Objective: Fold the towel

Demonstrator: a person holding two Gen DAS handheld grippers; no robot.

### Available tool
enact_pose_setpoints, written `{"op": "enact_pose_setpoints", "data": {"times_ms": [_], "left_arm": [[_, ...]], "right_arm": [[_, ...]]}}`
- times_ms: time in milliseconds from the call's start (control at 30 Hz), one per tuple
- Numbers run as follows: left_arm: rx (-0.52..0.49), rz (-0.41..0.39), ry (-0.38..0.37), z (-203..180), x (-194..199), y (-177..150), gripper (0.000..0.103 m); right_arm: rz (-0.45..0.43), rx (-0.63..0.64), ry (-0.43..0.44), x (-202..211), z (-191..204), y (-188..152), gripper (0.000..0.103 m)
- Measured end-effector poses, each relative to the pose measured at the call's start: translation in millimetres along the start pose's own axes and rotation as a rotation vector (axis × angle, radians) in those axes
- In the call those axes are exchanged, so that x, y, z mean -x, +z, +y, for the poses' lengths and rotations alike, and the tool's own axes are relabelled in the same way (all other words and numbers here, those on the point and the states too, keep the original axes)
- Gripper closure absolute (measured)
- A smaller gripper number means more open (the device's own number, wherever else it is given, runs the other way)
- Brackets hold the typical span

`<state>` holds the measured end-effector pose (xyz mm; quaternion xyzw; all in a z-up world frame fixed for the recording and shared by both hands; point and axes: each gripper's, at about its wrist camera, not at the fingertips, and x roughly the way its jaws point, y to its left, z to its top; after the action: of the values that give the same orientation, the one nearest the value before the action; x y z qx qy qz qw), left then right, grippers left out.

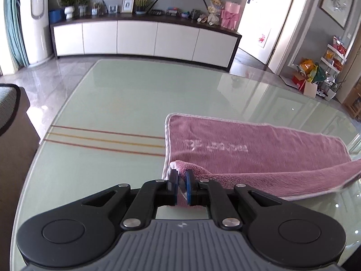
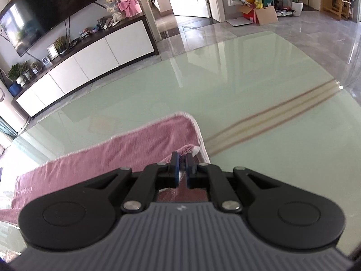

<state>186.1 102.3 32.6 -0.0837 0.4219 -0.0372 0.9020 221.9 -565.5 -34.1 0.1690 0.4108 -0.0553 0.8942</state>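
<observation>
- nearest the lens in the left wrist view is the left tool (image 1: 181,178), its black arms and blue pads drawn narrow and pinching a corner of the pink towel (image 1: 255,149).
- that pinched corner is lifted off the glass; from it a fold of towel runs off to the right, raised above the part that lies flat.
- the flat part rests on the pale green glass tabletop (image 1: 112,103), its white-trimmed far edge toward the room and pale lettering showing on its upper face.
- three thin brown and yellow stripes (image 1: 106,139) cross the tabletop to the left of the towel and run up to its left edge.
- in the right wrist view the right tool (image 2: 181,161) is likewise narrow, its pads clamped on another corner of the towel (image 2: 126,144), with a small white-trimmed tip poking out past the fingers.
- here the towel spreads away to the left and sags toward the lower left; its rounded far corner lies on the tabletop (image 2: 248,67).
- the stripes (image 2: 270,115) run off to the right from beside the towel.
- beyond the tabletop stand a long white cabinet (image 1: 140,38) under a dark television (image 2: 45,11), and a grey tiled floor (image 2: 315,22).
</observation>
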Motion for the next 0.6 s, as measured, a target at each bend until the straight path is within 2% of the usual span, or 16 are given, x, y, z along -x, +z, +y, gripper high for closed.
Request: {"op": "enact_pose_setpoints", "data": {"times_ms": [300, 500, 600], "left_arm": [[0.072, 0.060, 0.031, 3.1, -57.9, 58.1, 0.095], [0.101, 0.103, 0.042, 4.0, -92.4, 77.0, 0.095], [0.106, 0.110, 0.040, 6.3, -98.8, 76.4, 0.095]], "right_arm": [[0.013, -0.031, 0.012, -51.6, 6.3, 36.1, 0.098], [0.033, -0.064, 0.016, -75.4, -2.9, 39.2, 0.098], [0.017, -0.072, 0.049, -67.6, -6.8, 32.6, 0.098]]}}
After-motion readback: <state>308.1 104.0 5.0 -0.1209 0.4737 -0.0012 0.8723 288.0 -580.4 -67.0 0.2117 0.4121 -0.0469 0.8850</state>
